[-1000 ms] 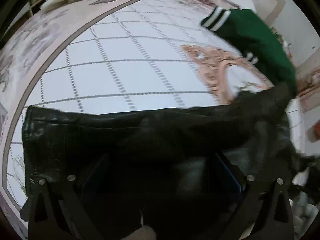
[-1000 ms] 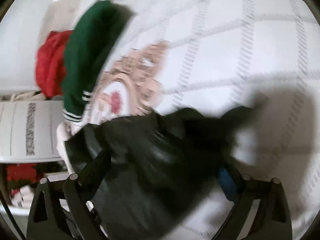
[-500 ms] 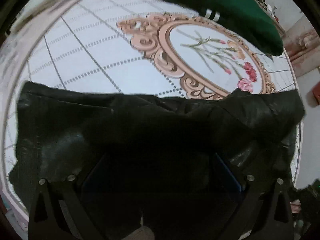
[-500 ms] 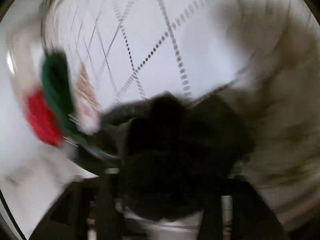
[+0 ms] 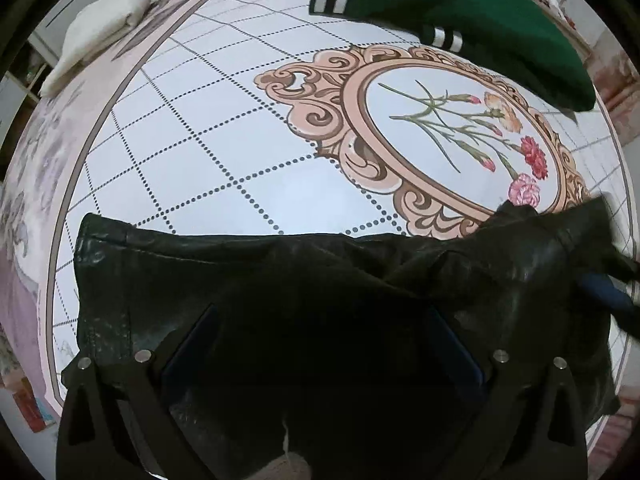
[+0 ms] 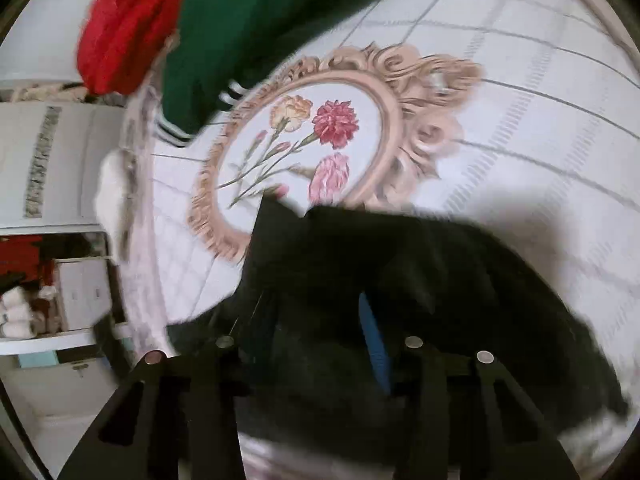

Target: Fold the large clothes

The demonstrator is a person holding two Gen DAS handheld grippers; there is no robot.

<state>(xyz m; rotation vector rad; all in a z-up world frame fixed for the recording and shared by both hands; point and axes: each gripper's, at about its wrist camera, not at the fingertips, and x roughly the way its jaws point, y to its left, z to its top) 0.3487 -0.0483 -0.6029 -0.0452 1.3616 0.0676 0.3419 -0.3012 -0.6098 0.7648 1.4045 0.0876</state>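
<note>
A black leather garment [image 5: 280,280] hangs bunched over my left gripper [image 5: 320,320], whose jaws stand wide on the thick fabric; its fingertips are hidden under the cloth. The garment's top edge stretches right to my right gripper [image 5: 608,292] at the frame's edge. In the right wrist view the same black garment [image 6: 440,280] fills the gap between the fingers of the right gripper [image 6: 308,308], whose jaws are closing on it; one blue pad [image 6: 374,344] shows. Both grippers point steeply down at the bed.
The bed sheet [image 5: 240,140] is white with dotted squares and a floral medallion [image 6: 304,136]. A green garment with white stripes [image 5: 460,12] and a red one [image 6: 128,28] lie at its far side. A white folded cloth [image 5: 104,28] sits far left. Shelves [image 6: 60,280] stand beside the bed.
Both grippers carried the black garment across the bed, and the floral medallion now lies ahead in both views. The right gripper swung fast and its fingers stand closer together.
</note>
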